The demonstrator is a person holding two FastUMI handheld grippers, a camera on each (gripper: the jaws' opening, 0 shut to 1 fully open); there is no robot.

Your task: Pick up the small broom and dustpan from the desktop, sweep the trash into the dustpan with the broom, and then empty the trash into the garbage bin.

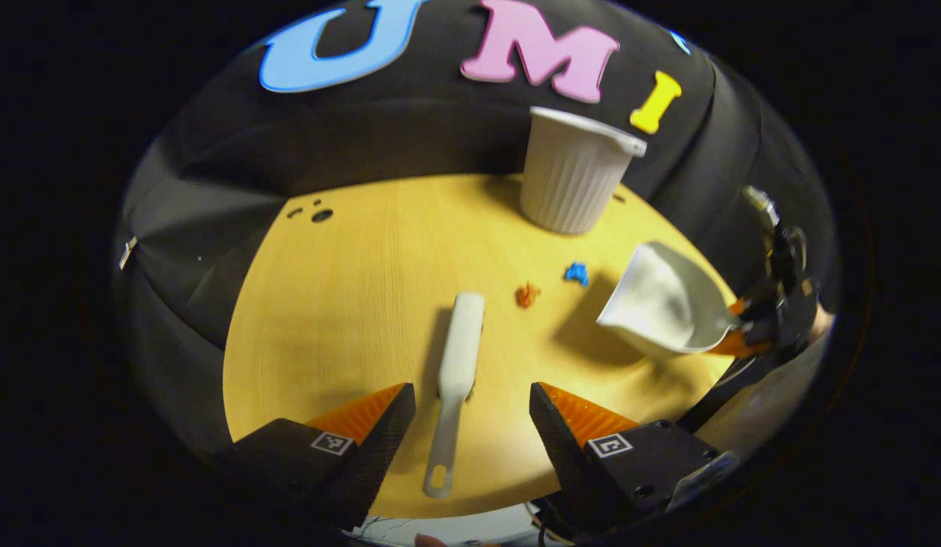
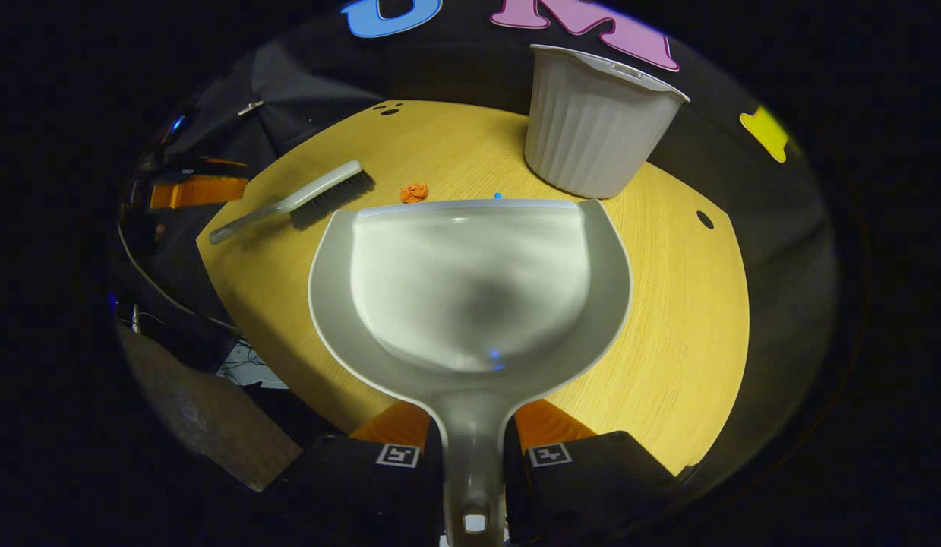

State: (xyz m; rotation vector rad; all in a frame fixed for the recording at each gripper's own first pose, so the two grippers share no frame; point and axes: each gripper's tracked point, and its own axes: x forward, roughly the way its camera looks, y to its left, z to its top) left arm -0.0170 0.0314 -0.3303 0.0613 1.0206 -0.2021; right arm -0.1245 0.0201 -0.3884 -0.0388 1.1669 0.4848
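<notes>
gripping the dustpan (image 2: pixel 470 281) by its handle, the right gripper (image 2: pixel 470 448) fills the lower centre of its view. the left gripper (image 1: pixel 470 425) gapes wide, empty, around the broom (image 1: pixel 455 380) handle at lower centre, with the garbage bin (image 1: pixel 573 171) at upper right.

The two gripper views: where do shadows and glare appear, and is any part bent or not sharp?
Left gripper view: the broom throws a soft shadow to its left, the lifted dustpan a broad one on the desktop, whose edge the fisheye bends. Right gripper view: soft glare and a dark patch in the dustpan bowl; the bin leans outward; the rim is dim.
</notes>
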